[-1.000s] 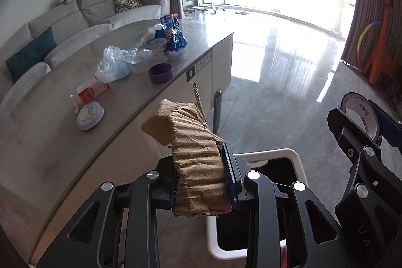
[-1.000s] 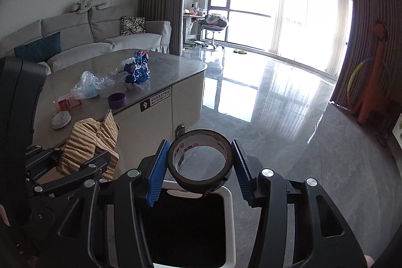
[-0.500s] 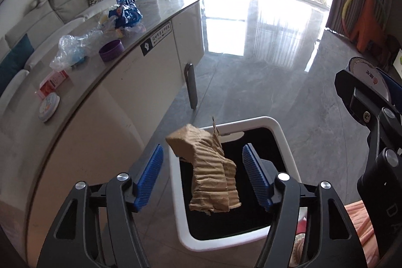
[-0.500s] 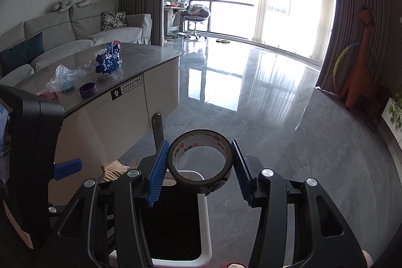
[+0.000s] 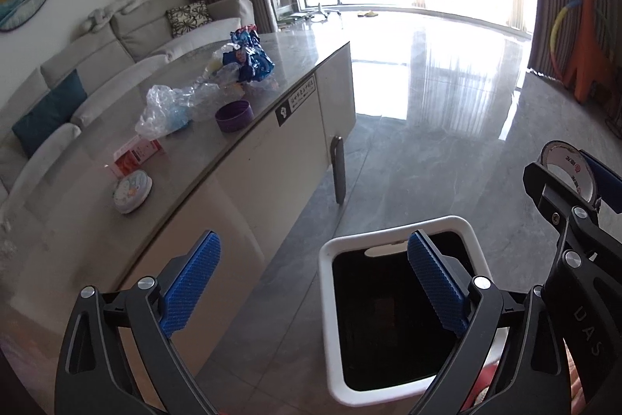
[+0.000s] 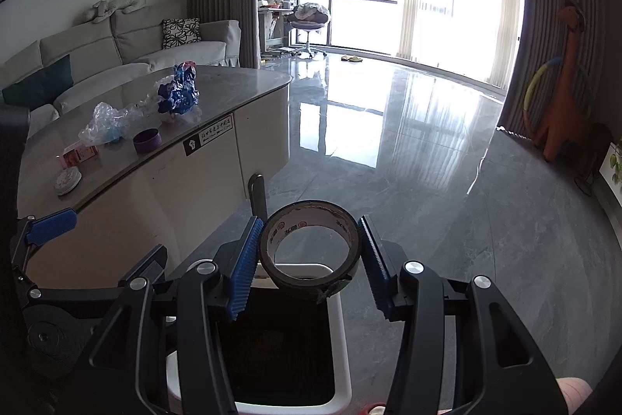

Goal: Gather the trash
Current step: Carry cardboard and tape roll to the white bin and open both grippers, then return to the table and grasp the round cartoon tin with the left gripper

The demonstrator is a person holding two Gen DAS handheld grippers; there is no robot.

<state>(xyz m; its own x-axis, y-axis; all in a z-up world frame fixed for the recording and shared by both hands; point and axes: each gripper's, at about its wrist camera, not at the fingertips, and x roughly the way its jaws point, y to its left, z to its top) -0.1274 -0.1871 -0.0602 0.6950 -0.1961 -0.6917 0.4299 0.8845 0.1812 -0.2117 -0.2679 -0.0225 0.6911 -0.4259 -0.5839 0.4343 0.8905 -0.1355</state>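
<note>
- Bin (image 5: 400, 226): white-rimmed, on the floor beside the bench (image 5: 248, 139).
- Left hand-held gripper (image 5: 311, 288): spread, empty, above the bin.
- Right hand-held gripper (image 6: 309, 261): pinching the tape roll (image 6: 311, 247) across its rim, over the bin; likely light, stiff, smooth.
- Plastic bag (image 5: 167, 107): on the bench; probably flimsy, best pinched at a fold.

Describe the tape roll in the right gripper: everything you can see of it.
The tape roll is a dark brown ring with a pale inner core printed in red and dark characters. It is tilted, its hole facing up toward the camera. The right gripper pinches it across its width between blue ribbed pads; the right pad seems barely to touch. A loose, crumpled tape end hangs at its lower right. It hangs above the white bin. From the left wrist it shows side-on.
</note>
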